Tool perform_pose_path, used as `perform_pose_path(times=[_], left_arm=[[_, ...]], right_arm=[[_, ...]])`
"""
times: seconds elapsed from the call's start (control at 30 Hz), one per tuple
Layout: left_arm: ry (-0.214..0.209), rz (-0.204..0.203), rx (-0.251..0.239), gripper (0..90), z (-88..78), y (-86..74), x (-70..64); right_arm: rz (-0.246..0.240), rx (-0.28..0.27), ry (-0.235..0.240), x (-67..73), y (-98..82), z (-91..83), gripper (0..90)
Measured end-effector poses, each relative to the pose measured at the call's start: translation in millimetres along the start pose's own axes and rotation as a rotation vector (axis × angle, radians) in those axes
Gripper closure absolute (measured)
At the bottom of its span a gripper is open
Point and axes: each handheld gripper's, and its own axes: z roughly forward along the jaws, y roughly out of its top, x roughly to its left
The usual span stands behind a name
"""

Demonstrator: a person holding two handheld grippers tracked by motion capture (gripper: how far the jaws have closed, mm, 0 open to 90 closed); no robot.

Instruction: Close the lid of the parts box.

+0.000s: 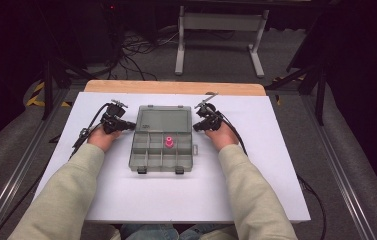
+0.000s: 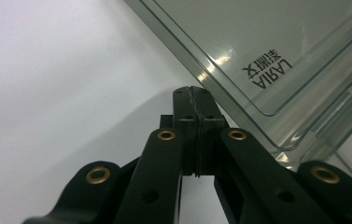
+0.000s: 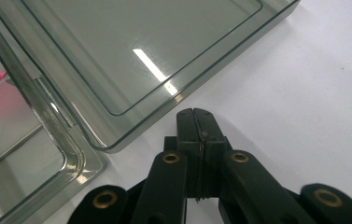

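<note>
A white board (image 1: 126,200) is laid on a wooden table, with grey carpet, cables and a stand leg behind. A clear box (image 1: 162,150) is set at the board's middle, its lid (image 1: 164,120) folded open toward the far edge; a pink piece (image 1: 168,143) is seen in one compartment. The left gripper (image 1: 126,125) is held at the lid's left side, the right gripper (image 1: 198,125) at its right side. In both gripper views the jaws are pressed together on nothing, tips just beside the lid's rim; contact cannot be confirmed. The step is judged to be closing the lid. The next move would call for both tips to be set behind the lid and swung evenly toward the near edge.
</note>
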Motion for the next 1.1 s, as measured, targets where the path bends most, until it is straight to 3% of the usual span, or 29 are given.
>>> perform_pose_path(times=[0.5,1.0,1.1], left_arm=[[-0.027,-0.017,-0.001,89.8,0.5,-0.6,2.5],[-0.013,-0.040,-0.024,89.8,5.2,2.8,1.3],[-0.009,-0.047,-0.008,89.8,5.8,6.0,0.6]], right_arm=[[-0.027,0.010,-0.013,4.6,2.2,1.6,90.0],[-0.025,0.006,-0.036,6.6,5.2,4.0,90.0],[-0.023,0.003,-0.040,6.9,5.7,4.6,90.0]])
